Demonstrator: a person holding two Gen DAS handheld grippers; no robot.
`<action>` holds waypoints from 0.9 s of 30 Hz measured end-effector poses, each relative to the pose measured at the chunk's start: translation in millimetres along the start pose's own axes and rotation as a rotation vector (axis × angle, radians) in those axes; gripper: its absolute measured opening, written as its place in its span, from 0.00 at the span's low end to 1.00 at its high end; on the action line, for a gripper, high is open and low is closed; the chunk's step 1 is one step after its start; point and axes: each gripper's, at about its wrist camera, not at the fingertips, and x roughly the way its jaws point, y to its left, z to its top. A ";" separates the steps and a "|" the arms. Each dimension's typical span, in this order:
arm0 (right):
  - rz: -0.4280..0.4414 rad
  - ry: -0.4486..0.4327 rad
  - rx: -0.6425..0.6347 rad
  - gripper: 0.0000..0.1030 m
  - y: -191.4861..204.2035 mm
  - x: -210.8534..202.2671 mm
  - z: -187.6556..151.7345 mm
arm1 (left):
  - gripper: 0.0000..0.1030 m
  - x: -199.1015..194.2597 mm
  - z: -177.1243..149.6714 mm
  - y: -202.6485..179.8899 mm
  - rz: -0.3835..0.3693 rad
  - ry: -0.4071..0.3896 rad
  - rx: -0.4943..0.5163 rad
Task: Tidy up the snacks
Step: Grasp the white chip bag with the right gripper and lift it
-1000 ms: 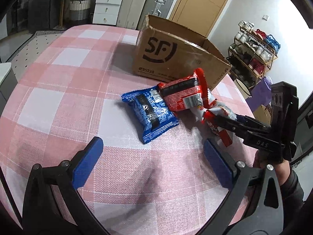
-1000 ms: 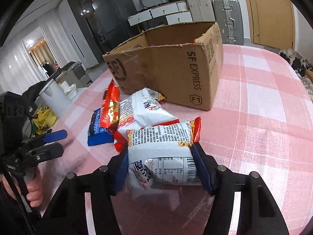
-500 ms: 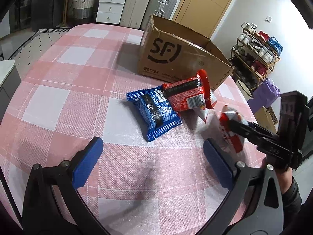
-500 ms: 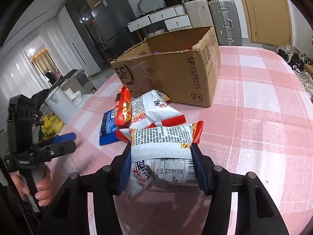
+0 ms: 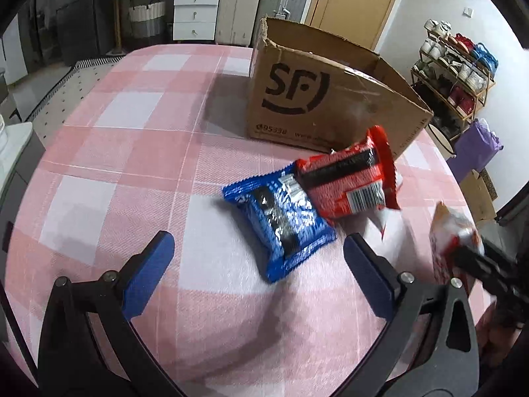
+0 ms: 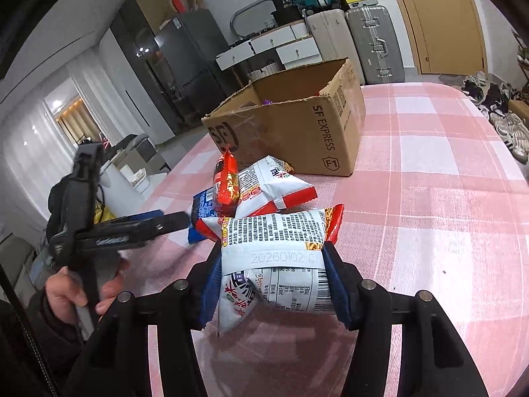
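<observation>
My right gripper is shut on a white noodle pack, held above the pink checked table. The same pack shows blurred at the right edge of the left wrist view. Three snacks lie in a pile before the open cardboard box: a blue pack, a red pack leaning on it, and a second white pack. My left gripper is open just short of the blue pack, with nothing between its fingers. In the right wrist view that left gripper is at the left.
The box stands mid-table with its top open; something purple shows inside. A hand holds the left gripper's handle. Suitcases and drawers line the far wall. A shoe rack stands off the table's right side.
The right gripper has carried the white noodle pack up and away from the pile. The left gripper has moved in closer to the blue pack and stays open.
</observation>
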 end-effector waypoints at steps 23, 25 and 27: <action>0.034 -0.054 0.030 0.55 -3.4 -17.1 -3.2 | 1.00 41.2 18.9 7.0 0.084 0.077 -0.042; 0.033 -0.054 0.030 0.55 -3.0 -16.7 -3.3 | 0.98 40.9 17.8 12.0 0.070 0.072 -0.046; 0.035 -0.053 0.031 0.55 -3.1 -16.7 -3.1 | 0.94 39.0 16.7 14.2 0.062 0.066 -0.033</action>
